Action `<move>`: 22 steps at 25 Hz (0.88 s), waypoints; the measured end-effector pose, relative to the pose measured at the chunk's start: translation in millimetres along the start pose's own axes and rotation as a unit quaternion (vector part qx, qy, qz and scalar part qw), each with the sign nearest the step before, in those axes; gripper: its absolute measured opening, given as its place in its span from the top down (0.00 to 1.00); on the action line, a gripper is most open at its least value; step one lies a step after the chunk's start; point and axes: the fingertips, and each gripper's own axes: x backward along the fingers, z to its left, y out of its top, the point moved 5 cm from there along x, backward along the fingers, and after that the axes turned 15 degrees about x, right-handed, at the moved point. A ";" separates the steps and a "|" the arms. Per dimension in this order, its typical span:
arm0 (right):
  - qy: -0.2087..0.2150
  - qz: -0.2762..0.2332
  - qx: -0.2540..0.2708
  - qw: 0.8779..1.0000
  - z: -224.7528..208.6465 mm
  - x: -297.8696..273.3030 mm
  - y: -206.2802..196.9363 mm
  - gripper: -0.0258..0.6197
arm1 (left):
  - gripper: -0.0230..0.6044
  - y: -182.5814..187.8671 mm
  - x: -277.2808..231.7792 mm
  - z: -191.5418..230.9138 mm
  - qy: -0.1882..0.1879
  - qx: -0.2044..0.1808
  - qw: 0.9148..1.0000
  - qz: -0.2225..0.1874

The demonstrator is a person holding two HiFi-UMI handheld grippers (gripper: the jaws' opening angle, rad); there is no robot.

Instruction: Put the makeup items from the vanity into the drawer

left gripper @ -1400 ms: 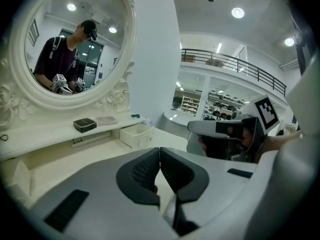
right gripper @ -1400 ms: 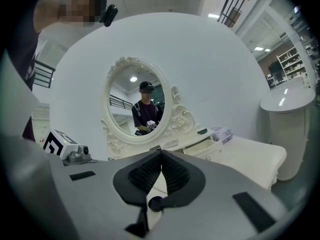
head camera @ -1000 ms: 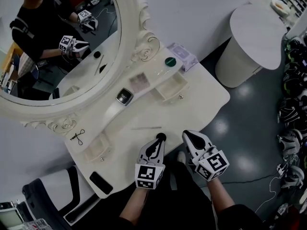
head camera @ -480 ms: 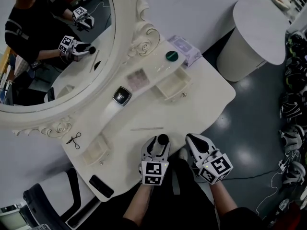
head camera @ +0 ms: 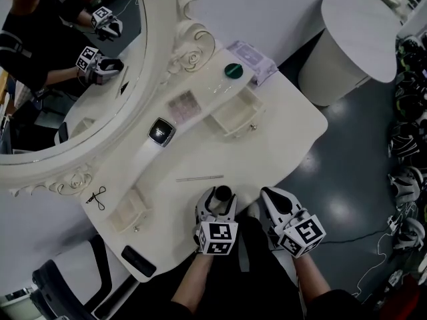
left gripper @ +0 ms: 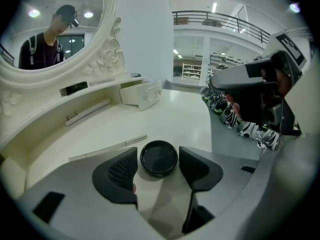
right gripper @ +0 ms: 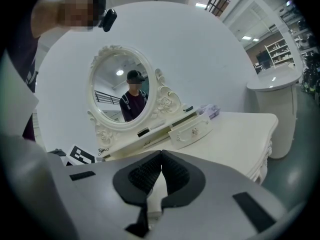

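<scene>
A small round black jar [left gripper: 158, 158] sits on the white vanity top [head camera: 280, 132] near its front edge, seen from above as the black jar [head camera: 223, 193]. My left gripper [left gripper: 158, 162] stands open around it. Its jaws have just been opening, and neither pad touches the jar. In the head view the left gripper [head camera: 219, 199] points at the table edge. My right gripper [head camera: 270, 196] hovers just right of it, off the edge. The right gripper [right gripper: 161, 157] is shut with nothing in it. A thin pale stick [head camera: 200, 177] lies just beyond the jar.
On the shelf under the oval mirror [head camera: 73, 65] lie a green round lid [head camera: 233, 71], a palette [head camera: 183, 105] and a black square compact [head camera: 160, 131]. One small drawer [head camera: 233, 115] stands open at the right, another [head camera: 127, 212] at the left. A round white side table [head camera: 353, 39] stands far right.
The left gripper has come down to the tabletop and its jaws have opened from shut, leaving the black jar between them. The right gripper has sunk a little.
</scene>
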 end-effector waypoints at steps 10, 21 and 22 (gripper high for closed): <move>-0.005 0.002 -0.008 1.000 -1.5 1.7 -2.0 0.92 | 0.60 0.7 -2.7 0.4 0.005 -0.004 1.000 0.007; 0.000 -0.011 0.005 1.000 6.7 10.3 17.1 0.92 | 0.60 23.5 23.7 -4.0 -0.009 0.015 1.000 -0.023; 0.000 -0.012 0.006 1.000 7.6 11.5 18.3 0.92 | 0.60 26.2 26.7 -4.4 -0.011 0.016 0.999 -0.027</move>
